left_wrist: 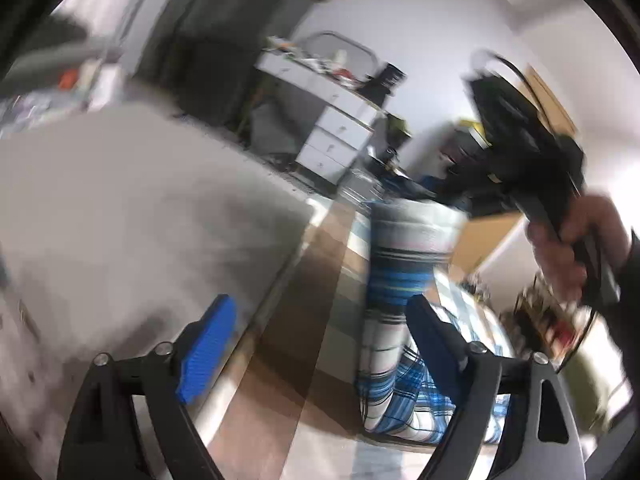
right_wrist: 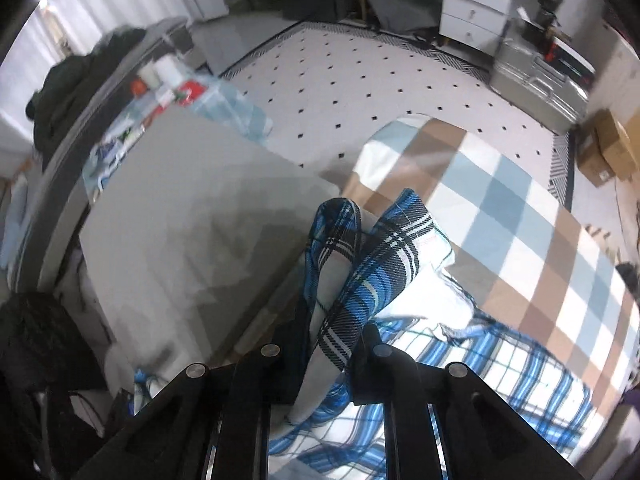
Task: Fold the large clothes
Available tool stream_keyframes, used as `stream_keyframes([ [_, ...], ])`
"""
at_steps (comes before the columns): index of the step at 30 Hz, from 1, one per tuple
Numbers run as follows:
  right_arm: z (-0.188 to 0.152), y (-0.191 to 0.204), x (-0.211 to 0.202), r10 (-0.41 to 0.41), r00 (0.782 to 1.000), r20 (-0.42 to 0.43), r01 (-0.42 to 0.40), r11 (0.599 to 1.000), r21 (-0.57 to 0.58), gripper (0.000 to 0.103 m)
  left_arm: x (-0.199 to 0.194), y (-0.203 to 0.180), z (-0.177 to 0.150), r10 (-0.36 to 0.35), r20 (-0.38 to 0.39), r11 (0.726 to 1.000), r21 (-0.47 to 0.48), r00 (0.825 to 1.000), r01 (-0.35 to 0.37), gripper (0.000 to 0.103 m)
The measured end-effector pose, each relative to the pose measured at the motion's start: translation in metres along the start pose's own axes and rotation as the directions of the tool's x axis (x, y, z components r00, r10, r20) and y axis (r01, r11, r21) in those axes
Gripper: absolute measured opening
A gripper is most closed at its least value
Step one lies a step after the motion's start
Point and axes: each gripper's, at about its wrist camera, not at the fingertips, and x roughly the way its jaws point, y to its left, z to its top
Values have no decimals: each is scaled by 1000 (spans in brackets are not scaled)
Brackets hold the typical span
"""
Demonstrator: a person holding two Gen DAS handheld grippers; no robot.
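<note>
Item: plaid garment point(right_wrist: 360, 264), blue, black and white checked cloth, large, lying on a bed with part of it lifted. In the right wrist view a bunched fold of it rises from the bed and passes between the fingers of the right tool point(right_wrist: 328, 356); the rest spreads flat toward the near right of the bed. In the left wrist view, which is motion-blurred, the same cloth point(left_wrist: 396, 280) hangs in a long column from the right tool point(left_wrist: 472, 184) down to a heap on the bed. Right tool: jaws nearly closed, pinching the fold of the plaid garment; held by a person's hand point(left_wrist: 568, 240) with a dark sleeve behind it. Left tool point(left_wrist: 320, 352): jaws standing wide apart, blue pads showing, nothing between them; the hanging cloth lies just beside its right finger, and contact cannot be told through the blur. Bed cover point(right_wrist: 520, 216): broad checks in white, pale blue and tan, under the garment. Grey slab point(right_wrist: 192, 216): plain flat surface along the left edge of the bed. Rug point(right_wrist: 360, 80): white with small black dots and a striped border, on the floor beyond the foot of the bed. White drawer unit point(right_wrist: 472, 4): against the far wall past the rug. Cardboard boxes point(right_wrist: 608, 148): on the floor off the far right corner of the bed.
</note>
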Motion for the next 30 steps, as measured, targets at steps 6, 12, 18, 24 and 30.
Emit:
stream_keyframes([
  [6,-7,0,-20,39,999,33,-40,999,32,13,16,-38,-12,-86,-59,993,70,995,90,84],
  [12,-20,-13,-35,72,996,61,-76,995,70,13,50,-68,-15,-71,-123,976,196,990,94,85],
  [18,-34,-34,-48,63,995,81,-71,993,96,13,58,-80,-15,-26,-144,958,280,989,66,27],
  [24,-39,-42,-50,50,996,76,-58,993,106,13,49,-84,-18,-11,-155,947,317,988,61,4],
  [30,-39,-40,-52,37,996,75,-45,993,111,13,58,-58,-13,17,-144,971,240,989,19,60],
])
